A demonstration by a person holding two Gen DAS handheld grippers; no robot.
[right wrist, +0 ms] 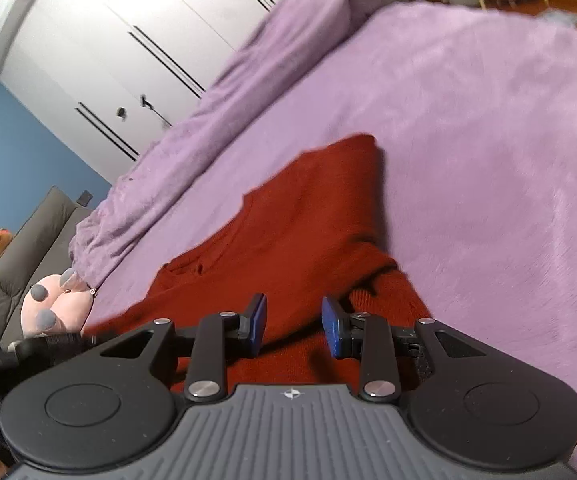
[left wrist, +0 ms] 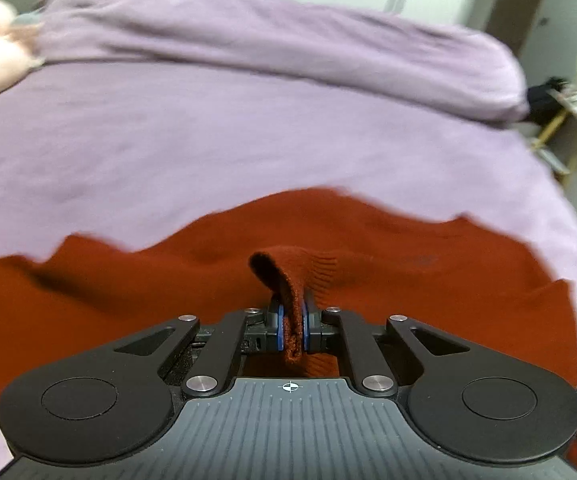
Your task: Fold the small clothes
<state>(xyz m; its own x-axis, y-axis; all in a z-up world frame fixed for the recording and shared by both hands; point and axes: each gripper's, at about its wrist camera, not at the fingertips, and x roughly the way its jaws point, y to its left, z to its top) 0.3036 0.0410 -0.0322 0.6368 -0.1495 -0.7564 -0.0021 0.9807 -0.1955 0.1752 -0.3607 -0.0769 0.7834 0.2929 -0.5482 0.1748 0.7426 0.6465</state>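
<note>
No readable text, label or number shows anywhere (only a small crosshair mark (left wrist: 291, 387) on each gripper body).

Left hand-held gripper (left wrist: 293, 330) is pinched tight (cloth between its pads); right hand-held gripper (right wrist: 294, 326) stands parted.

A bed covered with a lilac fleece sheet (right wrist: 468, 140) fills both views. A rumpled lilac duvet (left wrist: 288, 36) lies bunched along its far side. A pink plush toy with grey spots (right wrist: 54, 306) rests by the duvet's end, near a grey padded headboard (right wrist: 28, 248). White wardrobe doors with dark handles (right wrist: 128, 52) stand beyond, beside a blue wall (right wrist: 16, 152).
</note>
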